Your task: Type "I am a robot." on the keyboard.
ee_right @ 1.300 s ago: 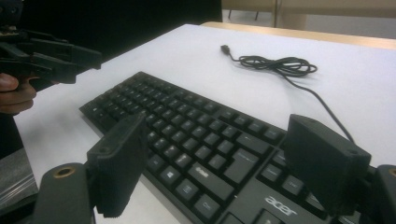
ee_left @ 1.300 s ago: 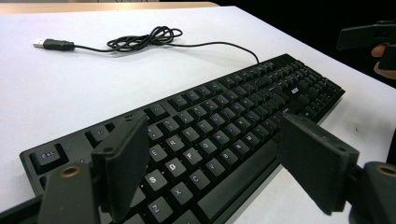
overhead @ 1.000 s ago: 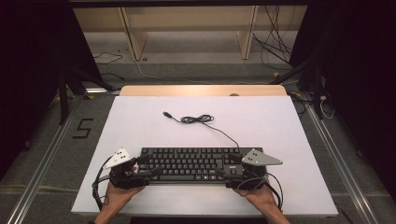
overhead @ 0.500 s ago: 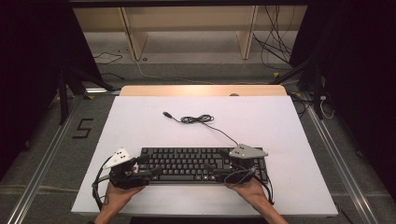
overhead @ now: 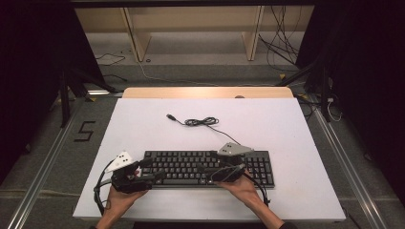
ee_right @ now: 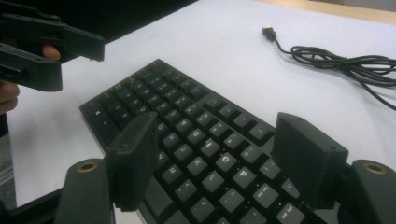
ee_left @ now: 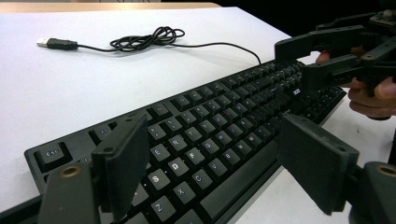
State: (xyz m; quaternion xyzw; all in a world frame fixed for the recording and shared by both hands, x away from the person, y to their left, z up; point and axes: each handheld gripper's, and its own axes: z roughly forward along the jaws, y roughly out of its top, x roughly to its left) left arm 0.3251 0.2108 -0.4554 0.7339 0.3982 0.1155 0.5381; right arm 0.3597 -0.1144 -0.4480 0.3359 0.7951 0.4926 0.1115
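A black keyboard [overhead: 191, 167] lies flat near the front of the white table [overhead: 267, 124], keys up. Its cable [overhead: 200, 122] runs back from the far edge to a loose coil, and the USB plug [overhead: 169, 116] rests unconnected on the table. My left gripper [overhead: 152, 169] is open at the keyboard's left end; its jaws [ee_left: 215, 149] straddle the letter keys there. My right gripper [overhead: 206, 172] hovers open over the middle-right keys [ee_right: 215, 149]. Each gripper view also catches the other gripper: the right one [ee_left: 292, 63], and the left one [ee_right: 79, 63].
Behind the white surface runs a wooden strip [overhead: 205, 92], with shelving legs and floor cables [overhead: 282, 52] beyond. A "5" mark [overhead: 85, 131] sits on the floor at the left. Metal rails [overhead: 43, 176] flank the table on both sides.
My right gripper has slid left from the keyboard's right end to above its middle-right keys. The left gripper and the keyboard have stayed put.
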